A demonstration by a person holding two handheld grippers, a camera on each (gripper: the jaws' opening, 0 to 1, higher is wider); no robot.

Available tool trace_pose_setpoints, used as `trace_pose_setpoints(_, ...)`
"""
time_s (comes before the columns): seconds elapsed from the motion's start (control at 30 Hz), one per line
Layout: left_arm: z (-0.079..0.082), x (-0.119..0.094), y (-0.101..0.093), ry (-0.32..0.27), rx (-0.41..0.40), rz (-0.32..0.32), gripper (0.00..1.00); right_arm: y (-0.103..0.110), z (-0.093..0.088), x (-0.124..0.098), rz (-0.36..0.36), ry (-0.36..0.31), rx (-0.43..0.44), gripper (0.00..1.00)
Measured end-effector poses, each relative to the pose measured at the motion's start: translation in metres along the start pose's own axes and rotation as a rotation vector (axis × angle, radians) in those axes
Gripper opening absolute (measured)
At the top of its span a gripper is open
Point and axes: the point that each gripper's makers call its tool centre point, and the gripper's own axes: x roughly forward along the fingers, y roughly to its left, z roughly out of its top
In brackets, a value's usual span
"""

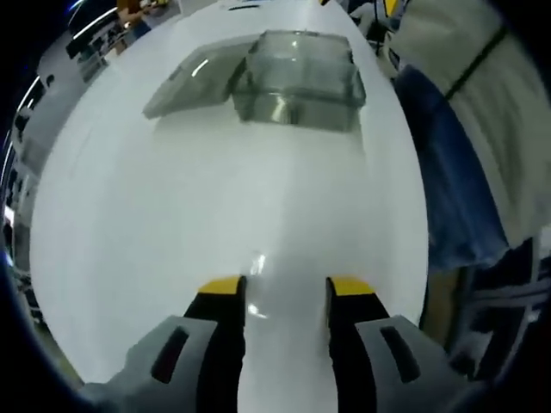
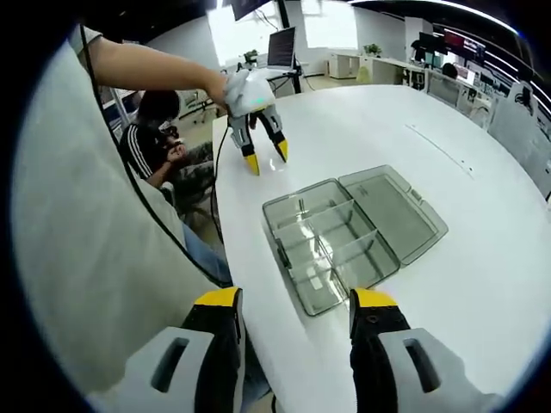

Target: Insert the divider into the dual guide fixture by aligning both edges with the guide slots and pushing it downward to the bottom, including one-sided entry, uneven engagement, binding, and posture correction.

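The right gripper view looks down into the clear box (image 2: 331,245) and shows thin walls splitting it into small spaces, with its lid (image 2: 394,212) lying flat beside it on the white table (image 2: 482,258). The left gripper view sees the box (image 1: 297,79) only from the side. The left gripper (image 2: 265,159) hangs over the table near the box, 2 jaws spread, holding nothing. The right gripper (image 2: 293,301) is spread wide too, just over the box edge.
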Motion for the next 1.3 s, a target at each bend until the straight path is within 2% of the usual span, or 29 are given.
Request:
trace_pose_setpoints(0.17,0.0014,0.0015,-0.0016,0.028,0.028,-0.006,0.30,-0.0007,0.0013,-0.0003,0.001,-0.002,0.000,0.46)
trace_pose_setpoints(0.57,0.0013,0.0033,-0.0002,0.102,0.026,-0.005,0.28,-0.0026,0.0056,0.0004,-0.002,-0.013,-0.002,0.46)
trace_pose_setpoints(0.73,0.0021,0.0029,-0.0001,0.102,-0.002,0.004,0.28,-0.0036,0.0024,-0.0005,-0.004,-0.011,0.002,0.46)
trace_pose_setpoints(1.1,0.0021,0.0016,0.0000,0.130,-0.003,0.024,0.27,-0.0029,0.0034,-0.0025,0.002,-0.036,0.016,0.47)
trace_pose_setpoints(1.3,0.0090,-0.0006,-0.0006,0.105,-0.027,0.038,0.27,-0.0042,0.0012,-0.0028,0.000,-0.033,0.020,0.46)
